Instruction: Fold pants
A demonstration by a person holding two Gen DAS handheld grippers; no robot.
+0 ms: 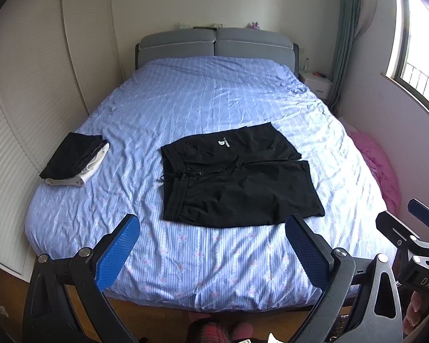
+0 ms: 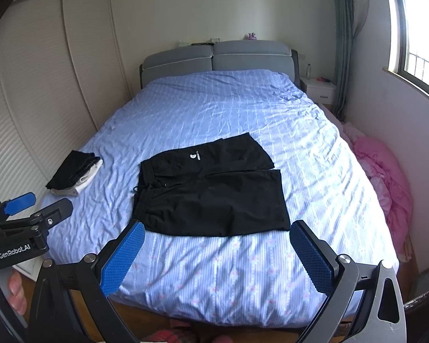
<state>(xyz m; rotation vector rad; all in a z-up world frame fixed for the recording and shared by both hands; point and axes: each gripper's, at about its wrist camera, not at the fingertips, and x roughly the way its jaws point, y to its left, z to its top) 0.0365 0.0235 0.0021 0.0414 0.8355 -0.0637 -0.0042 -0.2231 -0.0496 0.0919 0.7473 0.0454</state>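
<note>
Nearest, both grippers hover over the foot of the bed (image 1: 186,257), jaws spread wide and holding nothing: the left gripper (image 1: 210,230) and the right gripper (image 2: 217,235) touch neither sheet nor garment.

Just beyond the fingertips, at twelve o'clock from each gripper, the black shorts (image 1: 237,177) lie flat on the blue striped sheet. The waistband with its drawstring points toward nine o'clock and the two leg hems toward three o'clock, so the long axis runs nine-to-three, across the line of reach. The farther leg, bearing a small white logo, splays slightly toward one o'clock.

The near edge falls between the fingers in both wrist views; the left gripper appears nearer the waistband end and the right gripper nearer the hems, which suggests a two-handed lift of the near edge over the far one.

Farther off, at ten o'clock, a folded stack of clothes (image 1: 75,164) rests near the bed's left edge, well apart from the shorts. Farthest, the grey headboard (image 1: 214,43) stands at twelve o'clock.
</note>
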